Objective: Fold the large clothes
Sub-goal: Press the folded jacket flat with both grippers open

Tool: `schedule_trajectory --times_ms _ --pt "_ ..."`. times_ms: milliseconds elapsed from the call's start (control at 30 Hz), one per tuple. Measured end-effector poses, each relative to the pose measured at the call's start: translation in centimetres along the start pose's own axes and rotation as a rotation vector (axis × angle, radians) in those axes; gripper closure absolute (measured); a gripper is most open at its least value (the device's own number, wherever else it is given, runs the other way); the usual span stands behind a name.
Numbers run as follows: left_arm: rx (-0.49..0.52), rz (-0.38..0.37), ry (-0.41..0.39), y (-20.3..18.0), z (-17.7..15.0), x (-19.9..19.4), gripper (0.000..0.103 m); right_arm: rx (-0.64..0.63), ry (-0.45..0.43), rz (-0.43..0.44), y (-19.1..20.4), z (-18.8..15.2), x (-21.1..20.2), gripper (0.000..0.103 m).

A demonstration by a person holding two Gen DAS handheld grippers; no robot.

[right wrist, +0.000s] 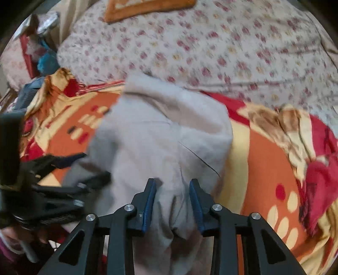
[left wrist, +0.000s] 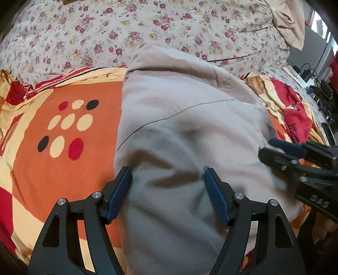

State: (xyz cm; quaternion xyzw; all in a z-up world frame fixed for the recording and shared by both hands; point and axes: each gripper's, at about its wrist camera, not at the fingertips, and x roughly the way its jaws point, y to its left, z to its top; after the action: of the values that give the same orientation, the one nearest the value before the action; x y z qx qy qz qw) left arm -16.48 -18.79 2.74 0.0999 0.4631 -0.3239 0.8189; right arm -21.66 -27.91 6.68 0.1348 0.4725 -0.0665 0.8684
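A pale beige garment (left wrist: 190, 127) lies folded in a thick bundle on the orange patterned blanket (left wrist: 63, 165). My left gripper (left wrist: 167, 170) is open wide, its blue pads (left wrist: 118, 194) straddling the near left part of the bundle without pressing it. Over the bundle's right edge is my right gripper (left wrist: 268, 149). In the right wrist view the garment (right wrist: 158, 137) fills the middle. There the right gripper (right wrist: 172, 184) is open a little, with a ridge of cloth between its pads (right wrist: 147, 203), which stand apart from it. The left gripper (right wrist: 95, 166) shows blurred at the left.
A floral sheet (left wrist: 126, 31) covers the bed beyond the blanket. A crumpled tan cloth (left wrist: 289, 23) lies at the far right corner, with cables and devices (left wrist: 316, 84) beside the bed. An orange mat (right wrist: 147, 8) lies far up the bed. Clutter (right wrist: 42, 59) sits at its left side.
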Motion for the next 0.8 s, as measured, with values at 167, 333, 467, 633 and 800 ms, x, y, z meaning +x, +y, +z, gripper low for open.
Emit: schedule_trajectory --times_ms 167,333,467,633,800 --pt "0.013 0.021 -0.010 -0.5 -0.2 0.0 0.029 0.036 0.001 0.003 -1.1 -0.7 0.6 0.071" --pt "0.011 0.033 -0.025 -0.4 -0.5 0.1 0.024 0.069 -0.016 0.012 -1.3 -1.2 -0.1 0.070" --pt "-0.023 0.024 -0.023 0.1 -0.5 -0.3 0.024 0.119 -0.059 0.040 -1.1 -1.0 -1.7 0.056" --pt "-0.060 0.024 -0.022 0.6 -0.6 -1.0 0.024 0.106 -0.068 0.000 0.1 -0.5 -2.6 0.051" --pt "-0.081 0.045 -0.043 0.9 -0.7 -2.1 0.024 0.144 -0.070 -0.012 0.5 -0.3 -2.8 0.040"
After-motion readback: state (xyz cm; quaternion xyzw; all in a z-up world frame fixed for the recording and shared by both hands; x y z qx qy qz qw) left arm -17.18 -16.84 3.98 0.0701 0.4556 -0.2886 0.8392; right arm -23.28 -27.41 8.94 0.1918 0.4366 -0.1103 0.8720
